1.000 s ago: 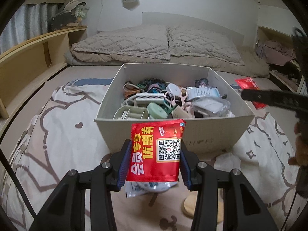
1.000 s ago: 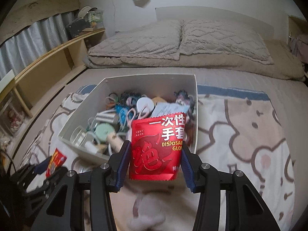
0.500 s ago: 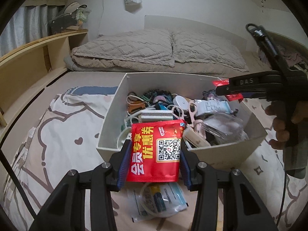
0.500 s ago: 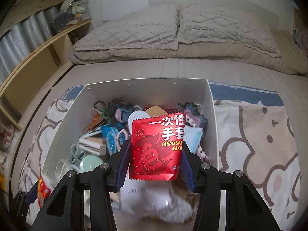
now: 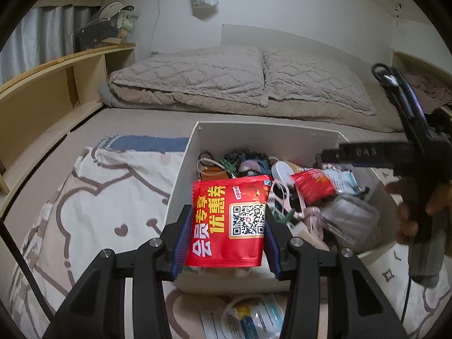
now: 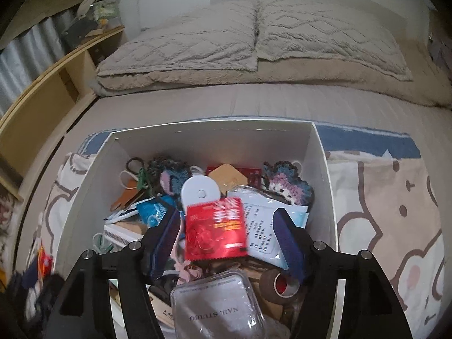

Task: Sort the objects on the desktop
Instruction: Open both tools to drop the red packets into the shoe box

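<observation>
The sorting is partly done. The white box point(image 6: 322, 152) on the bed is already full of small things. The right tongs point(image 6: 227, 227) have just been opening over the box. Their sides are spread wide, and the red glove packet point(image 6: 216, 230) sits loose between them, not pinched, on top of the pile. It looks dropped in.

The left tongs point(image 5: 226, 231) pinch a second red packet point(image 5: 230, 220) with a square code on it. This packet hangs above the near wall of the box, at 6 o'clock from the pile. I think it goes in next.

Inside the box are a round white disc point(image 6: 200, 192) in the middle, a knitted piece point(image 6: 288, 186) at 2 o'clock and scissors point(image 6: 132, 169) at 10 o'clock. A clear pouch point(image 5: 251, 317) lies on the bed outside the box.
</observation>
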### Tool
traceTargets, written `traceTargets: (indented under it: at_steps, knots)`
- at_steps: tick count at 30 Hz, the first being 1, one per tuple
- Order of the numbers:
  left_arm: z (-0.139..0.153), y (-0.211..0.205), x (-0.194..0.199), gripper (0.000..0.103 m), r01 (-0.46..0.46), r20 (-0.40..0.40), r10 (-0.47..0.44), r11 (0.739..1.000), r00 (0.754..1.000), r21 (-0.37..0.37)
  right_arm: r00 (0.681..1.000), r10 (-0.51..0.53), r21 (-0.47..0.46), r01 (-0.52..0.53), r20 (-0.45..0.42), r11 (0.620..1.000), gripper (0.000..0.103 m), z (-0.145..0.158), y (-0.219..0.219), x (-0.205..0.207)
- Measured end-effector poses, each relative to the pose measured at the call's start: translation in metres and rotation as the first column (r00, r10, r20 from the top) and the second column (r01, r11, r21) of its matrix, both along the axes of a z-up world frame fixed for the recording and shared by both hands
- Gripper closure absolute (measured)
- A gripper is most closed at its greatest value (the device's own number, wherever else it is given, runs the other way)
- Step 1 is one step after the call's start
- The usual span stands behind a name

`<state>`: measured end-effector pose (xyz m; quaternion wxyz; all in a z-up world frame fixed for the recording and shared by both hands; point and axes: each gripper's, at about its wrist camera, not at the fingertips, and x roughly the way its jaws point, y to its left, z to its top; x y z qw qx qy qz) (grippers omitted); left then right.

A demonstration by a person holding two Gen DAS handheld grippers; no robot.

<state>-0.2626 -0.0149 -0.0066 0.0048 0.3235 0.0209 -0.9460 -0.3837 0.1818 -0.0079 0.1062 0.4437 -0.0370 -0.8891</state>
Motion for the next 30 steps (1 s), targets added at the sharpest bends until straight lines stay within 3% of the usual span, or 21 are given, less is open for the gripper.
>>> traceTargets:
  at_steps: [9,17,26,28,30]
  knots:
    - [0.018,0.001,-0.034,0.057,-0.004,0.007,0.004,1.000,1.000,0.001,0.995,0.068,-0.036,-0.070,-0.067,0.997,0.034,0.011,0.010,0.031]
    - [0.025,0.010,-0.078,0.057,-0.004,0.074,0.002,1.000,0.997,0.016,0.984,0.132,-0.056,-0.139,-0.122,0.989,0.034,0.020,0.020,0.066]
    - [0.012,0.026,-0.113,0.057,-0.004,0.164,0.004,1.000,0.987,-0.003,0.980,0.155,-0.071,-0.165,-0.126,0.984,0.034,0.013,0.032,0.090]
    - [0.013,0.027,-0.120,0.054,-0.028,0.168,0.028,1.000,0.985,-0.003,0.981,0.146,-0.084,-0.157,-0.124,0.984,0.034,0.010,0.036,0.093]
    - [0.016,0.026,-0.125,0.040,-0.057,0.154,0.057,0.998,0.986,-0.002,0.984,0.138,-0.095,-0.149,-0.114,0.984,0.034,0.005,0.038,0.094]
